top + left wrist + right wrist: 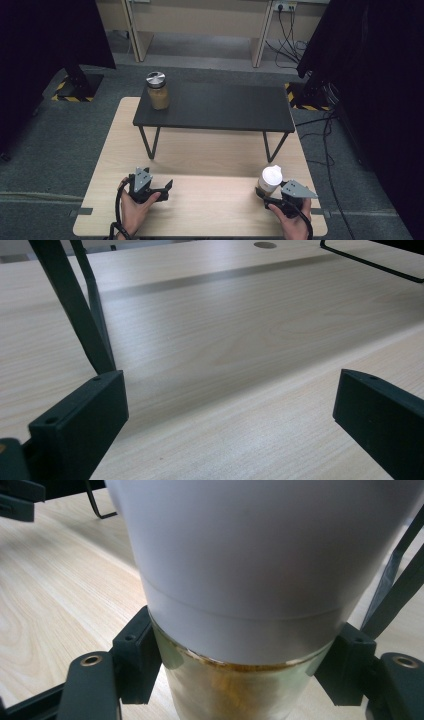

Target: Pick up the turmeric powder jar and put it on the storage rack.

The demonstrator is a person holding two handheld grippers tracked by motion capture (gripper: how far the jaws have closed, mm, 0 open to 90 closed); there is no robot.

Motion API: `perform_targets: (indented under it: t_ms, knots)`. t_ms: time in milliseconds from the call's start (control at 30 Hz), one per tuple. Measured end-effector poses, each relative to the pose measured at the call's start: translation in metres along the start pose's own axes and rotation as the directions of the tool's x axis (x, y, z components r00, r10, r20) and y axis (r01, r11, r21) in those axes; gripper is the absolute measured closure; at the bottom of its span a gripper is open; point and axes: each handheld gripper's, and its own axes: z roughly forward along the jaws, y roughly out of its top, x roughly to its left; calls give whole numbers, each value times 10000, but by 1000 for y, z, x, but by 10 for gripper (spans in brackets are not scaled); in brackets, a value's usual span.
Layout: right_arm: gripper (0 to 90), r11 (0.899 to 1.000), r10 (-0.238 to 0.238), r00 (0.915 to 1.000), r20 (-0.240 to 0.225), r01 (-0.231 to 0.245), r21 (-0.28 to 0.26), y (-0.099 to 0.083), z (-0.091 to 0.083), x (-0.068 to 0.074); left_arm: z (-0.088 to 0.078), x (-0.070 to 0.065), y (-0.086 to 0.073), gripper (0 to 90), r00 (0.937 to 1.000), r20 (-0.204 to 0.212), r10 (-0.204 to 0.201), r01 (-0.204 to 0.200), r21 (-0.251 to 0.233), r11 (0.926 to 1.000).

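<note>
My right gripper [264,192] is shut on a glass jar with a white lid [270,180] at the front right of the wooden table [200,150]. In the right gripper view the jar with the white lid [250,580] stands between the two black pads [136,660], which press on its glass body just under the lid; brownish contents show in the glass. My left gripper [167,189] rests at the front left, held in a hand, its jaws wide apart. The left gripper view shows bare wood between its fingertips [80,425].
A low black shelf [215,107] on thin metal legs stands across the back of the table. On its left end sits a second jar with a metal lid [157,91] and tan contents. One shelf leg [80,310] rises close before my left gripper. Cables lie on the floor at the right.
</note>
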Motion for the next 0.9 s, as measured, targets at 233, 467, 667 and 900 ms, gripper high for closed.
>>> perform_targets:
  t_ms: [233, 467, 667, 900]
  knots:
    - [309, 9999, -146, 9999, -11, 146, -60, 20, -8, 5, 6, 1, 1, 5, 9998, 169, -136, 129, 390, 9992]
    - [309, 9997, -256, 9997, -14, 256, -55, 45, -16, 8, 10, 2, 1, 7, 9992, 304, -255, 233, 708, 9972]
    - [309, 9993, -339, 9994, 41, 340, -182, 65, -22, 9, 10, 2, 2, 11, 9991, 305, -297, 274, 721, 9970]
    - [309, 9979, -611, 9981, 24, 611, -210, 98, -24, 6, 10, 0, 2, 12, 9992, 200, -352, 336, 734, 9967]
